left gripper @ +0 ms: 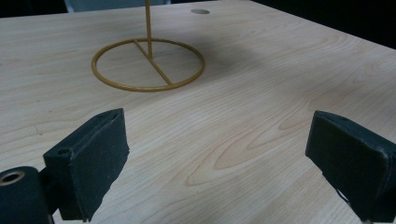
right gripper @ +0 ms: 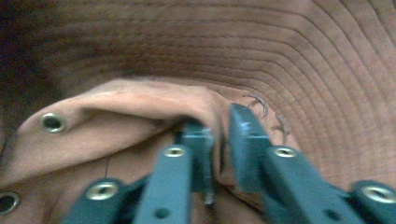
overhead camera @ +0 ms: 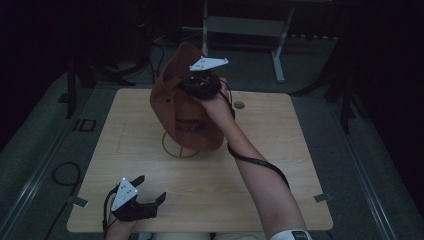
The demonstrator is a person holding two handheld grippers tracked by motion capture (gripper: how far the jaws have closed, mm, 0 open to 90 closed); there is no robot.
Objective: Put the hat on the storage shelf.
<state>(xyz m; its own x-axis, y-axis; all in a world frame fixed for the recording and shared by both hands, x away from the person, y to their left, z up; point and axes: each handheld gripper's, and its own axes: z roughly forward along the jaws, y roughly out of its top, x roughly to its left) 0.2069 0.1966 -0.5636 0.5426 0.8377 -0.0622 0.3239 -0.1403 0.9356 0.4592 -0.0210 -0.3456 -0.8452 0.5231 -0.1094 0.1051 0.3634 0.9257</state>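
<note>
I have the brown hat (overhead camera: 187, 107) pinched by a fabric fold in my right hand-held gripper (right gripper: 220, 140), raised over the wire stand (left gripper: 148, 65). Left hand-held gripper (left gripper: 219, 158) rests spread on the worktop (left gripper: 261, 116). Next, I'd judge: settle it onto the stand.

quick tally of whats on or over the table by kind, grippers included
brown bucket hat: 1
gold wire hat stand: 1
handheld grippers: 2, the left gripper with jaws wide apart over the wooden table, the right gripper pinching a fold of the hat
total: 4
</note>
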